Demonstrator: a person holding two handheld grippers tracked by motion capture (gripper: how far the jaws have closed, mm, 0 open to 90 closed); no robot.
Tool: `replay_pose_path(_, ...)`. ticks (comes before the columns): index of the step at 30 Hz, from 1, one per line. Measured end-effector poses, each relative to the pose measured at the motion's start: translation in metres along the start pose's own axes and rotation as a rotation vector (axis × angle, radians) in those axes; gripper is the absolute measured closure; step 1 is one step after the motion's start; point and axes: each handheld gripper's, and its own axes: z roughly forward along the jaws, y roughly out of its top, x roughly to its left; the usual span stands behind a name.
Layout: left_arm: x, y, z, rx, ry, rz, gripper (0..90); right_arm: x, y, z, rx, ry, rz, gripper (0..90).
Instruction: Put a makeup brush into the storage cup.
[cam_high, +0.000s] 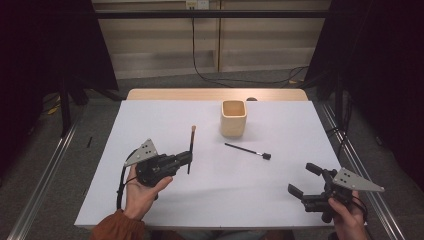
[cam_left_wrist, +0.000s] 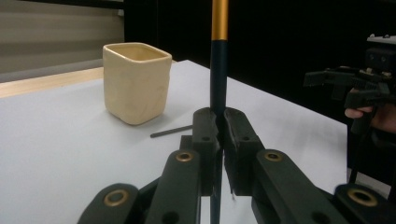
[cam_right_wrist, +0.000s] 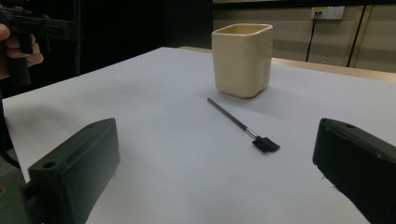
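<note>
Left gripper (cam_high: 189, 159), near-left on the table, clamped on a brush (cam_high: 191, 148): black jaws pressed flat against the thin dark handle low down, handle standing upright between them in the left gripper view, a gold band (cam_left_wrist: 220, 19) higher up the shaft. From above, brush lying along the near-far line, pale tip toward the far side. Matte black linkage, brass-coloured pivots, grey three-cornered plate on top, cable looping down by the hand (cam_high: 142, 192).

Right gripper (cam_high: 305, 179), near the right corner, jaws spread wide with nothing between them; blocky, matte pads (cam_right_wrist: 81, 172) apart at either side of the right gripper view. Held just inside the table's right edge, close to the near edge.

Between the two, nearer the middle and toward the far side, a second tool (cam_high: 247, 150): slim dark rod with a small flat black head at its right end, lying flat and slantwise on the sheet, well apart from both grippers.

Beyond it, a cup (cam_high: 234, 118): cream, glossy, squarish with rounded corners, open mouth up, upright, near but not touching the rod.

Table (cam_high: 165, 115) covered with a smooth white sheet, a bare wooden strip along the far edge. Broad open sheet on the far left and between the grippers.
</note>
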Motion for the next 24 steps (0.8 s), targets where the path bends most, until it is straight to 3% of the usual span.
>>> replay_pose_path(9,-0.006,-0.003,0.005,0.017,-0.012,0.005,83.9,0.011,0.008,0.017,0.001,0.050,-0.036,0.7)
replay_pose_path(24,-0.018,-0.004,0.013,0.037,-0.052,0.022,84.0,0.030,0.029,0.057,0.016,0.194,-0.071,0.0)
